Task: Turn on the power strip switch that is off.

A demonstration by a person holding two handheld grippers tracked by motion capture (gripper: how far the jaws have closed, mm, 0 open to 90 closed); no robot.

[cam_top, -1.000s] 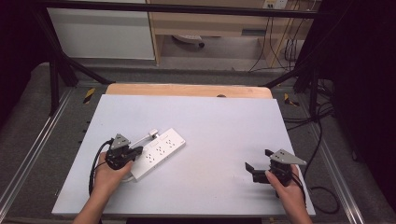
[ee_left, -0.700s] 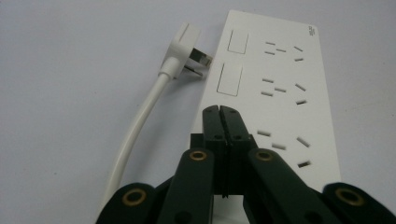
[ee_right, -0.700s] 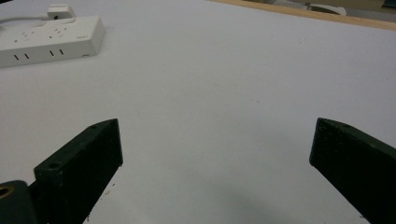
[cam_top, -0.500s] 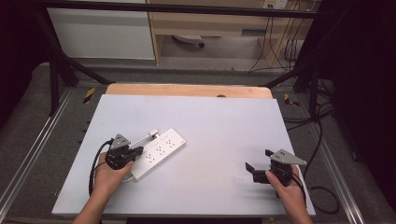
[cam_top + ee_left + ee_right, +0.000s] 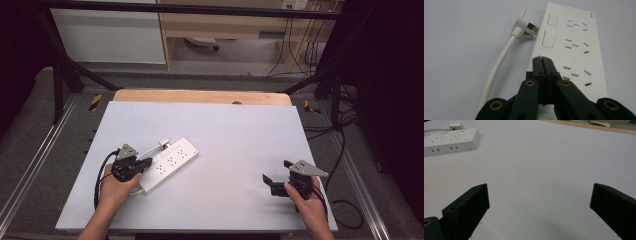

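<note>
Revealing plug (image 5: 526, 21) prongs beside strip (image 5: 570, 47).

Even overhead light on the white table top (image 5: 235, 135); it reads bright and flat, no hard glare. Room around the table falls off to near black at both sides in the high view. High view soft, low in detail, mild grain. Short, faint shadows under the power strip (image 5: 167, 162) and under both hands. Left gripper view: tabletop dimmer, greyish, with darker corners; the strip's sockets sharp, the black jaws at the bottom slightly soft, a dull sheen on their brass rivets. Right gripper view: jaw tips crisp enough, a soft broad shadow low on the table between them, far edge of the table blurred.
</note>
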